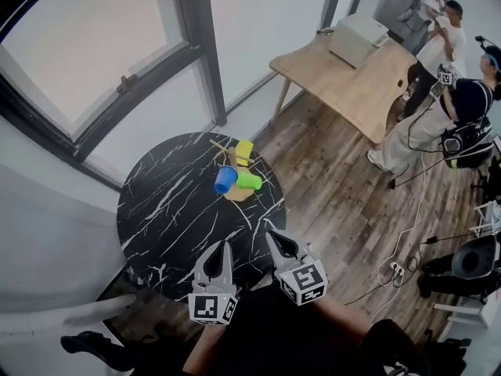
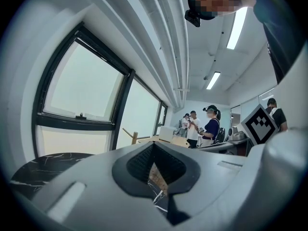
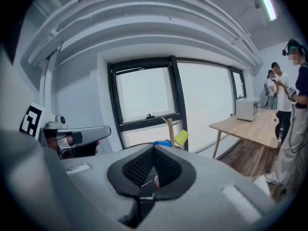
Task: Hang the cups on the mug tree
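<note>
near edge of round black white-veined marble table: left gripper, grey jaws pressed together, nothing between them; just beside it to the right, right gripper, jaws likewise pressed together and empty. far right edge of same table: light wooden mug tree, upright, carrying three plastic cups: blue cup on left, green cup on right, yellow cup on far side. beyond, on wood-plank floor: pale rectangular wooden table bearing white box; standing people past its right edge.
</note>
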`<act>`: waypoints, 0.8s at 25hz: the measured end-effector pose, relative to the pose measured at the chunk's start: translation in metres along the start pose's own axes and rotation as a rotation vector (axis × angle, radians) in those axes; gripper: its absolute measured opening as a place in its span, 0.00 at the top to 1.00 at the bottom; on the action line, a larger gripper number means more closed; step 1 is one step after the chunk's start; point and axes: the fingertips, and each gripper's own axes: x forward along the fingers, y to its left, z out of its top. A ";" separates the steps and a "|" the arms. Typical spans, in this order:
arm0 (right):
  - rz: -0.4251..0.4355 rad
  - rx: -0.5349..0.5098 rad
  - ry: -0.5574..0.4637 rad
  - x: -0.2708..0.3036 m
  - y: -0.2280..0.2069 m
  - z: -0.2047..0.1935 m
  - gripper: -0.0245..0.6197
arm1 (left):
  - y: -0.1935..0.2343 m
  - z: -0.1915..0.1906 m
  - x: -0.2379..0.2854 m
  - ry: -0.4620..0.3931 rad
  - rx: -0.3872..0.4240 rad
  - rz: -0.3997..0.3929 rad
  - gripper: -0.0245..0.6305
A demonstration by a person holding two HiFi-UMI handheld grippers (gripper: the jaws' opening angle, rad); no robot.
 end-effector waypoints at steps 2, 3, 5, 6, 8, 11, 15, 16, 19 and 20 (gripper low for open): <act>0.001 -0.005 -0.003 -0.001 0.000 0.003 0.96 | -0.002 0.003 0.000 -0.003 0.000 -0.002 0.96; 0.001 -0.011 -0.003 -0.001 -0.001 0.004 0.96 | -0.002 0.003 0.001 -0.004 0.002 -0.003 0.96; -0.001 -0.020 -0.004 0.000 -0.002 0.005 0.96 | -0.001 0.003 0.001 -0.004 0.002 -0.001 0.96; -0.003 -0.022 -0.007 0.000 -0.002 0.006 0.96 | -0.001 0.002 0.001 -0.004 0.001 0.000 0.96; -0.006 -0.022 -0.016 -0.001 -0.002 0.008 0.96 | 0.000 0.001 -0.001 -0.007 -0.002 0.001 0.96; -0.006 -0.019 -0.030 -0.001 -0.002 0.011 0.96 | 0.000 0.003 0.000 -0.003 -0.003 0.004 0.96; -0.003 -0.018 -0.037 0.000 -0.002 0.012 0.96 | 0.002 0.001 0.002 0.006 -0.003 0.009 0.96; -0.003 -0.018 -0.038 0.000 -0.001 0.013 0.96 | 0.003 0.000 0.001 0.006 -0.004 0.010 0.96; -0.006 -0.020 -0.042 0.001 -0.001 0.015 0.96 | 0.007 -0.001 0.001 0.003 -0.004 0.019 0.96; -0.008 -0.020 -0.044 0.001 -0.001 0.016 0.96 | 0.008 -0.001 0.001 0.004 -0.001 0.023 0.96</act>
